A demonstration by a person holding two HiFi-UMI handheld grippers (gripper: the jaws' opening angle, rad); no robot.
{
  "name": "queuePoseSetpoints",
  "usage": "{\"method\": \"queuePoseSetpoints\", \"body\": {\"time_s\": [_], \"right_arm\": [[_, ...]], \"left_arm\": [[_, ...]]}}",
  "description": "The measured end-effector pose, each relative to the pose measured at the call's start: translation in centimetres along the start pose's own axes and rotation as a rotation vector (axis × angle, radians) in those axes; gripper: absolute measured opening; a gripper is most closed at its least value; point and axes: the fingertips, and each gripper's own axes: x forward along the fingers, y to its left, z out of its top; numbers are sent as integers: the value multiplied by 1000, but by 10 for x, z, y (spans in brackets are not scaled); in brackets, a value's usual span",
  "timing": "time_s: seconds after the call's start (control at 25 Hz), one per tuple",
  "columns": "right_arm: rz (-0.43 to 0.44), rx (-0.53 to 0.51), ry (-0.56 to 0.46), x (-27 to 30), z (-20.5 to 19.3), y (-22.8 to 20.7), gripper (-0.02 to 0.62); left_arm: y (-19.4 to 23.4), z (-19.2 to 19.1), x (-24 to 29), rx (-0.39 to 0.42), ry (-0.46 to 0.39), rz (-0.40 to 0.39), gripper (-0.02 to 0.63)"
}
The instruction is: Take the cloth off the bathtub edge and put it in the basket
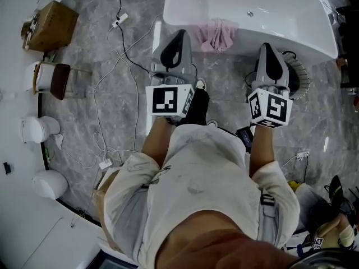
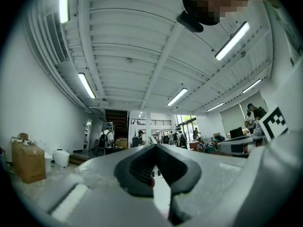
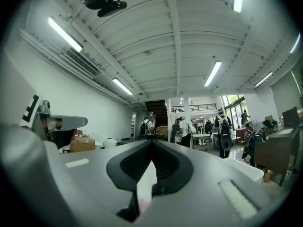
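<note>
- The left tool and right tool were both closed and empty.
- The cloth hung over the bathtub edge ahead, between them, slightly nearer the left tool.

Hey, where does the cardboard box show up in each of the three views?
Head view: cardboard box on the floor, upper left corner.
Left gripper view: far left edge, low down.
Right gripper view: small, left of centre, at floor level.
Shared landmark: the white toilet just past the box. It stands to the box's right in both gripper views and is cut off by the top edge in the head view.
</note>
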Motion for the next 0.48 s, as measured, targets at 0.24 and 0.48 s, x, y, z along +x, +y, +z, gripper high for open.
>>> {"method": "queuePoseSetpoints", "body": {"time_s": [0.24, 0.48], "right_arm": [[11, -13, 32, 70, -17, -10, 2], [20, -17, 63, 176, -35, 0, 2]], "left_arm": [[30, -19, 72, -36, -12, -13, 0], [88, -48, 153, -49, 12, -19, 0]]}}
